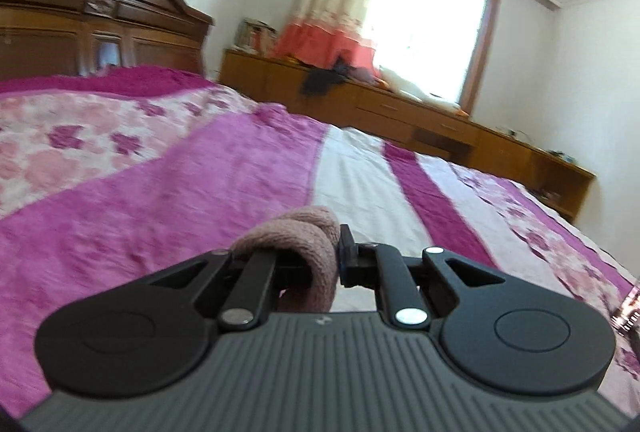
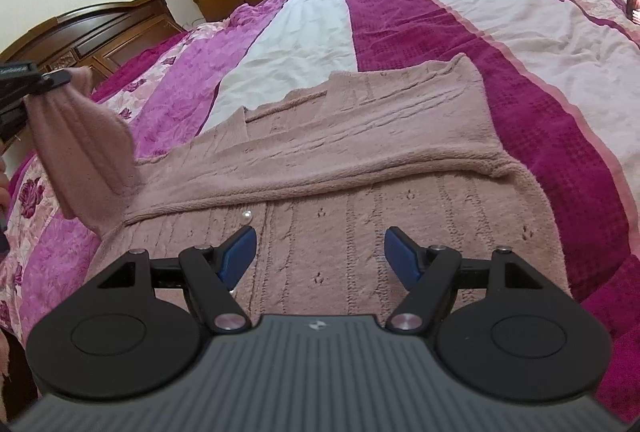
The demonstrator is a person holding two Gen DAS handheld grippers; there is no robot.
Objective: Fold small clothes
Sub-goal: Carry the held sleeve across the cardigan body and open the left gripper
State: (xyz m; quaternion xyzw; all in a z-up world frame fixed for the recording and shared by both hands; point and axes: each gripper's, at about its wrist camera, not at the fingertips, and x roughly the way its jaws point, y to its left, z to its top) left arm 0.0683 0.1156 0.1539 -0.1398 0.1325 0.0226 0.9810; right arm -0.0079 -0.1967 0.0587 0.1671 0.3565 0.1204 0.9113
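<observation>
Dusty-pink knitted cardigan (image 2: 360,168) spread on a magenta, white and floral striped bedspread (image 2: 420,32), left gripper (image 1: 308,260) clamped on its lifted sleeve (image 2: 80,136), right gripper (image 2: 320,256) spread wide, empty, above the knit.

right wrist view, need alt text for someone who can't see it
A dusty pink knitted sweater lies partly folded on a bed with a pink, magenta and white bedspread. The open right gripper hovers over its near part. At the far left, the left gripper holds one end of the sweater lifted off the bed.
</observation>
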